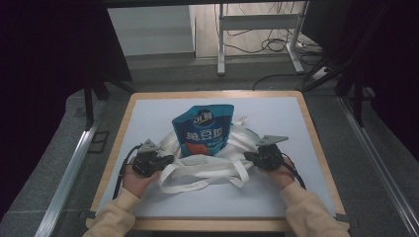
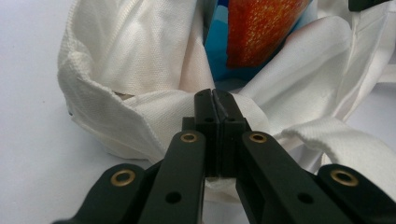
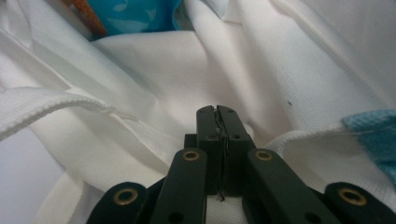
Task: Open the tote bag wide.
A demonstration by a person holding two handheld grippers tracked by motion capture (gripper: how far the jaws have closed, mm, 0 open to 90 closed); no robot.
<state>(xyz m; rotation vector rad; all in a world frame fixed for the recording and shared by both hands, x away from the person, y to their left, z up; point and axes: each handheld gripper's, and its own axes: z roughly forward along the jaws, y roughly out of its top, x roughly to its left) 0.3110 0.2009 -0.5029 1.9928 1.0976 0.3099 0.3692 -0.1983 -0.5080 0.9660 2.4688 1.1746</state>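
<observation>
Item: white bag [image 1: 207, 170], lying crumpled on the table [image 1: 276, 197], mouth open. Blue pouch [image 1: 203, 129] stands partly inside the bag, its top leaning out beyond the bag's far edge. My left gripper [image 1: 165, 159] sits at the bag's left side, jaws pinched tight on a fold of its cloth. My right gripper [image 1: 248, 157] sits at the bag's right side, jaws likewise clamped on the rim. Straps [image 1: 180, 186] trail off the bag's near edge.
</observation>
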